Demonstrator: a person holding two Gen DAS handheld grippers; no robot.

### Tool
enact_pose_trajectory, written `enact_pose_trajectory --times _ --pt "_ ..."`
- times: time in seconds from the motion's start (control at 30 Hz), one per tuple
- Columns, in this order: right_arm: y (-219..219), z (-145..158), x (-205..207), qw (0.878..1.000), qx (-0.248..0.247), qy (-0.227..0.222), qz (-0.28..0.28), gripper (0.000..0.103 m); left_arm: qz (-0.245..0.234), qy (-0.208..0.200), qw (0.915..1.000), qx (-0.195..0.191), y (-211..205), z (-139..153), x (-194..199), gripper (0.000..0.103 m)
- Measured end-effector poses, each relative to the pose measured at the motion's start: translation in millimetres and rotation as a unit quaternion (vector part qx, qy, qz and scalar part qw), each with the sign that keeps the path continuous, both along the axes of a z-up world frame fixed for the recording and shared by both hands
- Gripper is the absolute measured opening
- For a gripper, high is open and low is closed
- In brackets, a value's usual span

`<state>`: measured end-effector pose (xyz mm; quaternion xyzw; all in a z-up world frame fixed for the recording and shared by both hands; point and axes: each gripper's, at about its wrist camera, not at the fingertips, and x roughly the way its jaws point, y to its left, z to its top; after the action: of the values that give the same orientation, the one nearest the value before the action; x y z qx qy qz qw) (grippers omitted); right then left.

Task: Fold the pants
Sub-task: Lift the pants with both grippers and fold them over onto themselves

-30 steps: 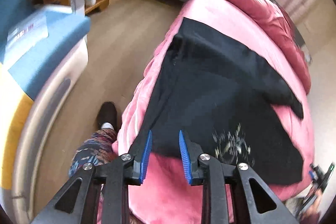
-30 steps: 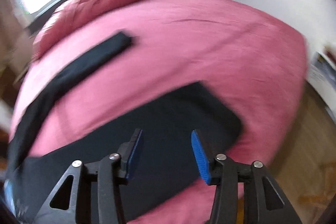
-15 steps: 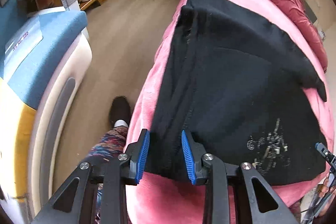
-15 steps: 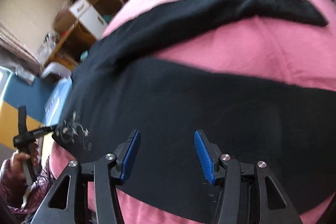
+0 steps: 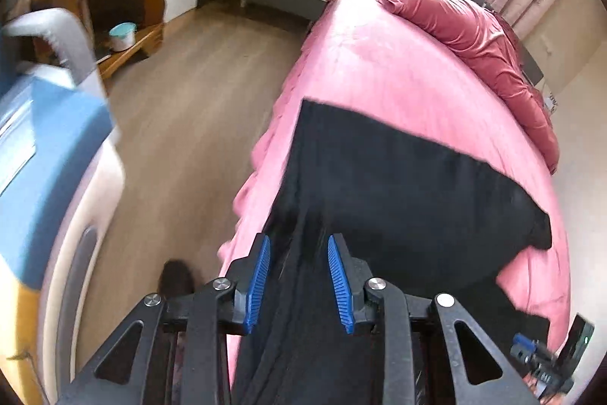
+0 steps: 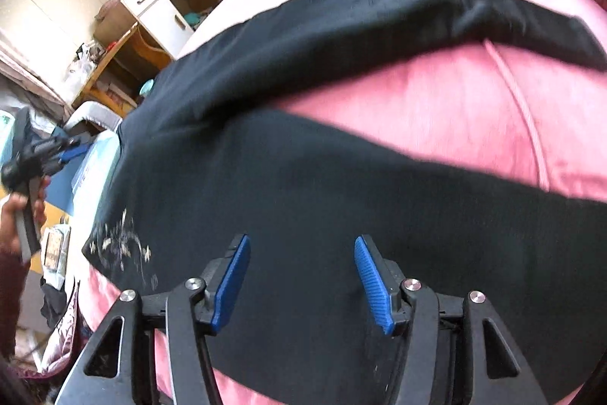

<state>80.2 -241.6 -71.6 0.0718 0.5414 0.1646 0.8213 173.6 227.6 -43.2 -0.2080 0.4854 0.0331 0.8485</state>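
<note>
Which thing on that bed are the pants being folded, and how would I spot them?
Find the big bed with its pink cover, a crumpled darker red duvet heaped at the far end. The pants are the black garment spread flat across the near end. Nothing else on the bed is black, and a small pale flowery print marks one corner.

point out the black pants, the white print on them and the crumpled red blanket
black pants [image 6: 322, 200]: right wrist view, middle of the cloth
white print [image 6: 121, 245]: right wrist view, its centre
red blanket [image 5: 466, 37]: left wrist view, crumpled middle

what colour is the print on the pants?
Whitish, a small speckled floral-looking print on the black fabric pants; clearest in the right wrist view.
</note>
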Motion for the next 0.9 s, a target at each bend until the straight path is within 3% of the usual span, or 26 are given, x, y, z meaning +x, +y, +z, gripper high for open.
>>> enact_pose_trajectory --times 0.07,0.2,0.33,0.63,0.77,0.9 --pt "8 4 10 1.0 0.002 -0.007 -0.005 0.06 -0.002 0.003 1.0 -0.005 -1 0 23 0.035" --pt "8 13 20 1.0 0.011 -0.015 -0.011 0.062 -0.002 0.021 0.9994 -0.025 1 -15 76 0.052" --pt "19 14 32 1.0 0.009 -0.02 -0.012 0.065 0.02 0.042 0.9975 -0.054 14 -34 121 0.052" --pt "18 9 51 1.0 0.011 -0.011 -0.024 0.068 0.072 0.086 0.9867 -0.117 32 -75 178 0.05" --pt "14 2 58 0.999 0.008 -0.001 -0.034 0.068 0.07 0.09 0.9881 -0.103 24 -78 193 0.05" --pt "8 -3 59 0.999 0.005 0.007 -0.044 0.068 0.042 0.085 0.9939 -0.056 11 -72 197 0.025"
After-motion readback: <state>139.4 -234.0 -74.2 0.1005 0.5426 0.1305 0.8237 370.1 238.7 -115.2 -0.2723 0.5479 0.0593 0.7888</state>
